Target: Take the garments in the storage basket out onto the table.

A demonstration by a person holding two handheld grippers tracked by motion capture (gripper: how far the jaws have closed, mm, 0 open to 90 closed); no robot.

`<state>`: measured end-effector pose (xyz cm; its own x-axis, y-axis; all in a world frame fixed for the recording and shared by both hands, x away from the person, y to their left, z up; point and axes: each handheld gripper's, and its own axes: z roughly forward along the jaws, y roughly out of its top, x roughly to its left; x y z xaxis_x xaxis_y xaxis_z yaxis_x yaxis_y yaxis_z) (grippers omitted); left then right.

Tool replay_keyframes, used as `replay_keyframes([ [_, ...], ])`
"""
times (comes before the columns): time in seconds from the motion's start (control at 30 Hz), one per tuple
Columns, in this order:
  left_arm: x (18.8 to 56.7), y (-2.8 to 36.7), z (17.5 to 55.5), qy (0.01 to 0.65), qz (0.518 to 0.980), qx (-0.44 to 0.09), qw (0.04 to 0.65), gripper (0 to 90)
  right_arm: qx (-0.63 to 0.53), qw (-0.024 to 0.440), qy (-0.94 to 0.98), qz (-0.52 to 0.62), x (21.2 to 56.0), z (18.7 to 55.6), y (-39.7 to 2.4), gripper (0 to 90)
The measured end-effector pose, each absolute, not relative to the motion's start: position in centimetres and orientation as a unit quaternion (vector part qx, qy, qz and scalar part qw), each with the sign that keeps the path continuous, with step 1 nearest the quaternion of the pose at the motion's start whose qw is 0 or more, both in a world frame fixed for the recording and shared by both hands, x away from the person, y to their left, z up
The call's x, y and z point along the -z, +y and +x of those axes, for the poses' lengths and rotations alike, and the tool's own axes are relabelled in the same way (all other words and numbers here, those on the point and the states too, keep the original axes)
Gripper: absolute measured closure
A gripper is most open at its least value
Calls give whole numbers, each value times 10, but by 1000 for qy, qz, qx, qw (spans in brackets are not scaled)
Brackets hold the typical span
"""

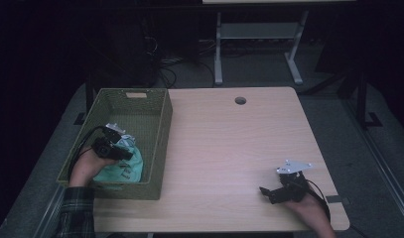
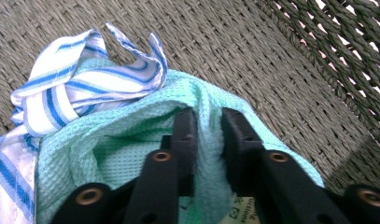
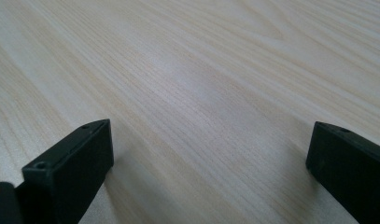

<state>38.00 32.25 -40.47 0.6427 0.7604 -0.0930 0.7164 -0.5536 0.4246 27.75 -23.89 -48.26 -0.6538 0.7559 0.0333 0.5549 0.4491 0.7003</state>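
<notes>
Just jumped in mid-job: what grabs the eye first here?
The left hand-held gripper pinches a fold of the mint-green waffle-weave cloth inside the olive woven basket at the table's left. A blue-and-white striped cloth lies bunched against it. The right hand-held gripper rests open on the pale wooden table.

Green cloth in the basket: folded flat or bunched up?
Bunched up. The green cloth lies crumpled in the basket, a fold pinched between the left gripper's jaws.

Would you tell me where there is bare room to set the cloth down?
The tabletop between the basket and right gripper lies bare. The basket's near end is crowded: mint cloth, striped cloth, left gripper.
</notes>
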Motion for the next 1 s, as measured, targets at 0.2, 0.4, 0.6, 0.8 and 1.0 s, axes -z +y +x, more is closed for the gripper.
replay_keyframes([
  [0.2, 402, 322, 379, 421, 879, -51, 219, 838, -351, 143, 839, 390, 483, 278, -239, 3],
  [0.4, 394, 325, 377, 420, 870, -64, 250, 841, -351, 143, 839, 390, 483, 278, -239, 3],
  [0.6, 384, 324, 375, 409, 867, -77, 273, 841, -351, 143, 839, 390, 483, 278, -239, 3],
  [0.8, 374, 323, 372, 400, 860, -86, 306, 844, -351, 144, 839, 390, 483, 278, -239, 3],
  [1.0, 364, 322, 368, 397, 847, -88, 342, 846, -351, 144, 839, 390, 483, 278, -239, 3],
])
